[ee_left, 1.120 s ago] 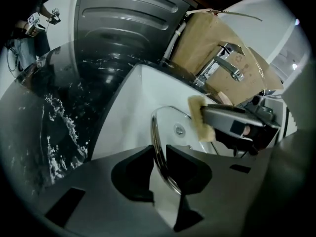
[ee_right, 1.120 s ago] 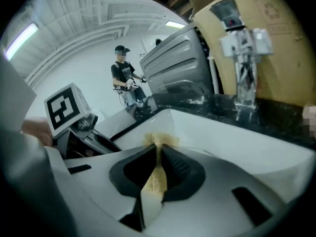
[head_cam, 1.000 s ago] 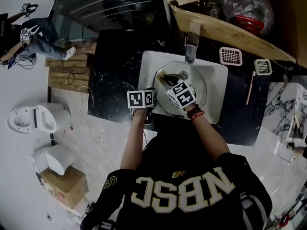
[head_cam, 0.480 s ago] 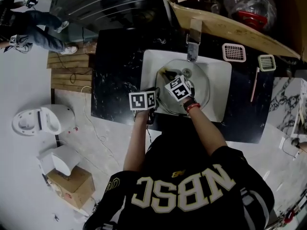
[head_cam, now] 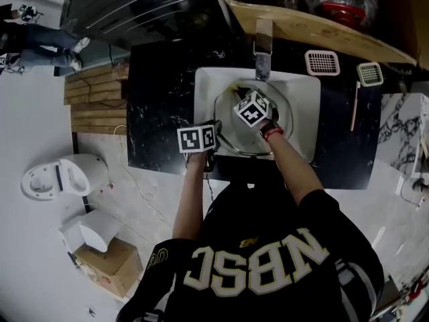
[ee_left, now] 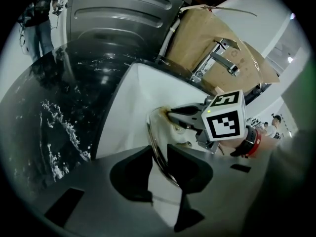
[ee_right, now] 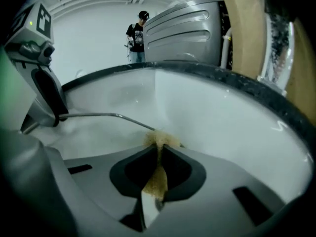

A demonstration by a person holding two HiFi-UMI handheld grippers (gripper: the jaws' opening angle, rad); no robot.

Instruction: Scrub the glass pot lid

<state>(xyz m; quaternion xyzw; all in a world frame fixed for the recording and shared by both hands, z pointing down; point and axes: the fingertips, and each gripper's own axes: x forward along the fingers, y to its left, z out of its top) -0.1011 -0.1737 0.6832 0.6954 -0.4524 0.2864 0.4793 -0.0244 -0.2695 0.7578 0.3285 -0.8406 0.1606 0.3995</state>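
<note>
My left fingers, just easing wider, pinch the lid by its near rim. My right fingers clamp a sponge on its far edge, with the sink wall close beyond.

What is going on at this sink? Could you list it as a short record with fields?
Place: white sink in a black counter
Item: glass pot lid, in the sink
Left gripper: grips the lid's near rim; its jaws have just been opening a little
Right gripper: shut on a yellow-brown sponge, which meets the lid's far rim
Stage: scrubbing appears under way
</note>
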